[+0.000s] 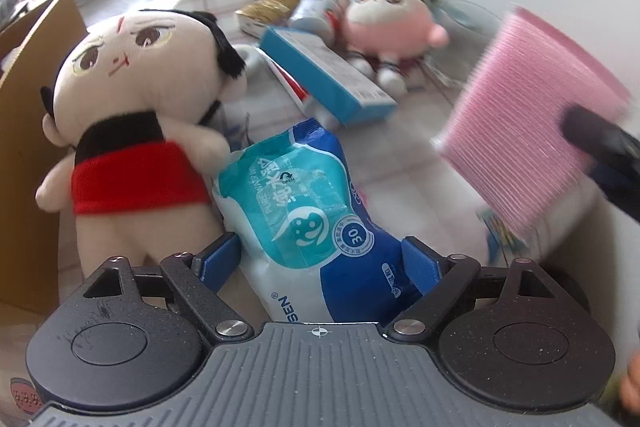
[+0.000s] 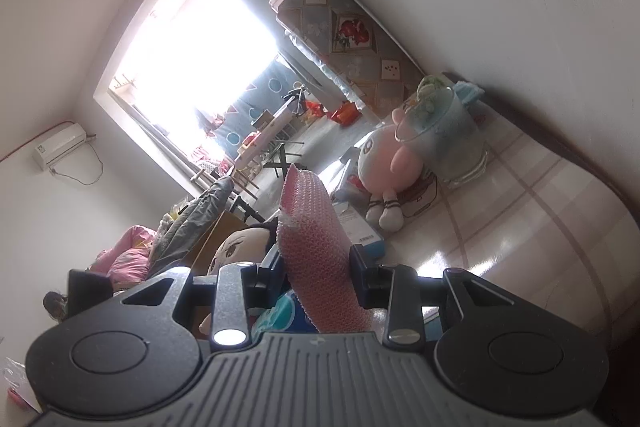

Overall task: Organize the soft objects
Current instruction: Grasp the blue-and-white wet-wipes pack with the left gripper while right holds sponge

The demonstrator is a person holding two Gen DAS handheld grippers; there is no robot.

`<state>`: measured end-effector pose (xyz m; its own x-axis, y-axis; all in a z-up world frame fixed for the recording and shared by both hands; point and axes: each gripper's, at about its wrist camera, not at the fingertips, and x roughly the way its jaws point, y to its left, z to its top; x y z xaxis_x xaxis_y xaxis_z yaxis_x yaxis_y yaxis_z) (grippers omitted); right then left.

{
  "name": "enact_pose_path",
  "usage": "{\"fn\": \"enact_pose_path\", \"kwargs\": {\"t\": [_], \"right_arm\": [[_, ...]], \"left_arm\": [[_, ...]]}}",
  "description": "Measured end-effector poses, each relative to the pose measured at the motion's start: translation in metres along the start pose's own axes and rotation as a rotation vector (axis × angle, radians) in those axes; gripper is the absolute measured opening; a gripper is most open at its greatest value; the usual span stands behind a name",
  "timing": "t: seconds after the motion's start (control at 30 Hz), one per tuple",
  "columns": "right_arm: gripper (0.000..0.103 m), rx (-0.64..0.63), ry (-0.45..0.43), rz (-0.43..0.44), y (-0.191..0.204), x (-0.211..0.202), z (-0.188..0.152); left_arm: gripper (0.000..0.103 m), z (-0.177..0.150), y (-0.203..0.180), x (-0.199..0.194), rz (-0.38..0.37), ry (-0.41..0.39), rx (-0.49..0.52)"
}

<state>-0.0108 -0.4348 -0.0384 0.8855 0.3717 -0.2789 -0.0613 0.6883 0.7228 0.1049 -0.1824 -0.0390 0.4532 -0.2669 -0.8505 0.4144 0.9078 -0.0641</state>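
Observation:
My left gripper (image 1: 320, 263) is shut on a blue and teal pack of wet wipes (image 1: 308, 211), held over the table. A beige doll with black hair and a red top (image 1: 136, 131) stands just left of the pack. My right gripper (image 2: 316, 263) is shut on a pink ribbed cloth (image 2: 316, 247); the cloth also shows in the left wrist view (image 1: 536, 119), raised at the right and blurred. A pink plush doll (image 1: 388, 27) lies at the back of the table and also shows in the right wrist view (image 2: 384, 163).
A cardboard box (image 1: 24, 99) stands at the left edge. A blue carton (image 1: 324, 75), a toothpaste tube (image 1: 294, 87), a small bottle (image 1: 316, 11) and a snack pack (image 1: 264, 9) lie mid-table. A clear jar (image 2: 448, 135) stands by the wall.

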Motion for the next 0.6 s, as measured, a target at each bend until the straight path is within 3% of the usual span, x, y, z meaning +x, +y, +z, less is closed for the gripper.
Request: {"fn": "enact_pose_path", "kwargs": {"t": [0.13, 0.2, 0.3, 0.47, 0.6], "right_arm": [[0.037, 0.017, 0.009, 0.008, -0.005, 0.002, -0.004], [0.037, 0.023, 0.012, 0.002, -0.006, 0.003, -0.007], [0.037, 0.036, 0.015, -0.005, -0.007, 0.005, -0.008], [0.037, 0.033, 0.015, -0.009, -0.005, 0.004, -0.009], [0.037, 0.039, 0.01, -0.007, -0.005, 0.006, -0.009]], "left_arm": [[0.09, -0.015, 0.008, -0.014, -0.059, 0.002, 0.043], [0.1, -0.015, 0.012, -0.017, -0.087, 0.006, 0.035], [0.101, -0.011, 0.018, -0.018, -0.137, 0.004, 0.001], [0.101, 0.0, 0.021, -0.01, -0.147, 0.02, -0.035], [0.095, 0.006, 0.019, 0.0, -0.107, 0.029, -0.049]]}}
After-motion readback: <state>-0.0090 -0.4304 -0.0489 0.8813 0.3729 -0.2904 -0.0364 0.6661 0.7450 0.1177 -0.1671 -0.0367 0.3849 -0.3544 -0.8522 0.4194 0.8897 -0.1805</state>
